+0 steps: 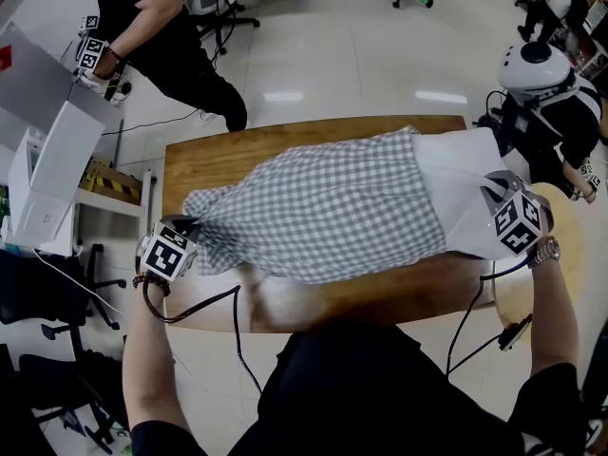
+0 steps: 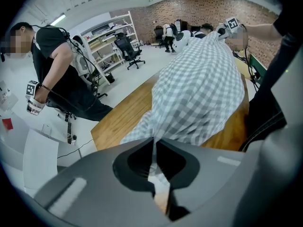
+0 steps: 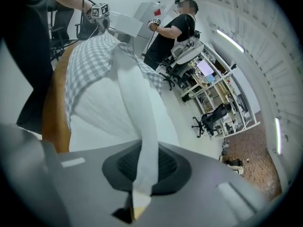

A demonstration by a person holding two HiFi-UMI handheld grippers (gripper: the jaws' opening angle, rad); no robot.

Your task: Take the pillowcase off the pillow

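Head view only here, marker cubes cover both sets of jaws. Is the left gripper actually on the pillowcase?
Observer: Yes. In the left gripper view the left gripper is shut on a thin pinch of the checked pillowcase.
Operator: Right one: pillow or case?
Observer: Pillow. The right gripper view shows the right gripper shut on a fold of the white pillow, with no checked cloth between the jaws.
Operator: Any slack in that fold?
Observer: It looks taut: it runs as a straight raised ridge from the jaws up to the pillowcase's edge.
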